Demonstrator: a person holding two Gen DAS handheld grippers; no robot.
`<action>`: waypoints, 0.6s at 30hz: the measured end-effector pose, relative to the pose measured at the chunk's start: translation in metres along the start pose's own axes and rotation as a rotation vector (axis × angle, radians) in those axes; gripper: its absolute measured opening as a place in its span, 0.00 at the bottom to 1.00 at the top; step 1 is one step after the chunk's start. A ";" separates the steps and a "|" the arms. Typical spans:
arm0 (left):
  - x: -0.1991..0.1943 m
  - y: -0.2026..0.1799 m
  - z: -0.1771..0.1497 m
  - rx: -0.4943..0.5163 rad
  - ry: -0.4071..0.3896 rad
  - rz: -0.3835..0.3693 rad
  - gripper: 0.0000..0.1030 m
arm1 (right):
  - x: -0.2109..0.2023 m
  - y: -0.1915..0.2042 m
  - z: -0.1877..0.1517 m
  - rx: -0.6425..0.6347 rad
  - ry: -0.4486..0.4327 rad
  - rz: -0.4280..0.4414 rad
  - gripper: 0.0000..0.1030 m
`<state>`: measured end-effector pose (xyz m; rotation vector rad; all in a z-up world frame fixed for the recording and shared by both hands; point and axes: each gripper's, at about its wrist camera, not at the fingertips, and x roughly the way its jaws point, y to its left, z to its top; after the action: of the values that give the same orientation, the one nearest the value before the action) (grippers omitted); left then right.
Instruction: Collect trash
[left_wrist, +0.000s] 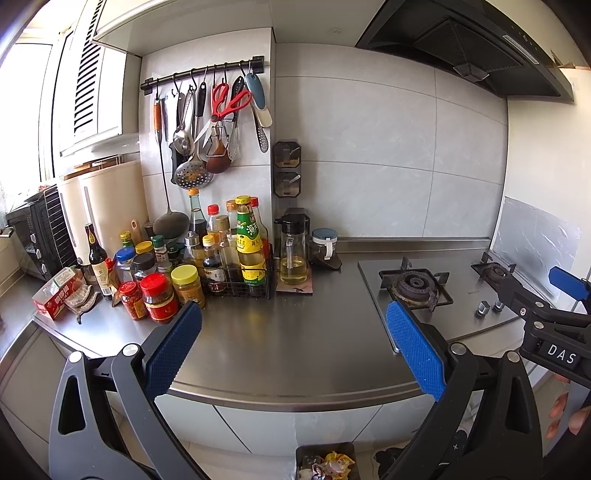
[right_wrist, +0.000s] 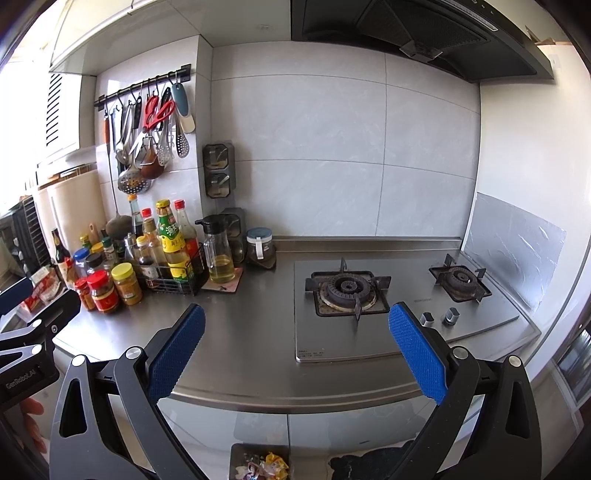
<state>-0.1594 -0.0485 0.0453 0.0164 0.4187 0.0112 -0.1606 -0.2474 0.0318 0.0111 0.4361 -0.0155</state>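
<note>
A dark trash bin (left_wrist: 325, 461) stands on the floor below the counter's front edge, holding several colourful wrappers; it also shows in the right wrist view (right_wrist: 260, 461). My left gripper (left_wrist: 295, 339) is open and empty, held over the steel counter (left_wrist: 288, 343) above the bin. My right gripper (right_wrist: 297, 347) is open and empty, over the counter near the hob. The right gripper's body shows at the right edge of the left wrist view (left_wrist: 554, 314). No loose trash shows on the counter's bare middle.
Sauce bottles and jars (left_wrist: 192, 258) crowd the counter's left, with a red box (left_wrist: 55, 299) and a cloth (left_wrist: 83, 299). An oil dispenser (left_wrist: 293, 251) stands by the wall. A gas hob (right_wrist: 388, 295) is set in the counter at right. Utensils (left_wrist: 210, 122) hang on a rail.
</note>
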 end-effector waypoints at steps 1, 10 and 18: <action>0.000 0.000 0.000 0.000 -0.001 0.000 0.92 | 0.000 0.000 0.000 0.001 -0.001 0.000 0.97; -0.001 -0.003 0.002 -0.002 -0.003 0.008 0.92 | -0.001 -0.001 0.001 0.006 -0.003 -0.001 0.97; -0.001 0.001 0.004 -0.052 0.008 -0.019 0.92 | -0.001 -0.001 0.002 0.004 -0.004 0.003 0.97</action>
<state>-0.1592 -0.0471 0.0491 -0.0392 0.4266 0.0038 -0.1609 -0.2487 0.0342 0.0162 0.4317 -0.0130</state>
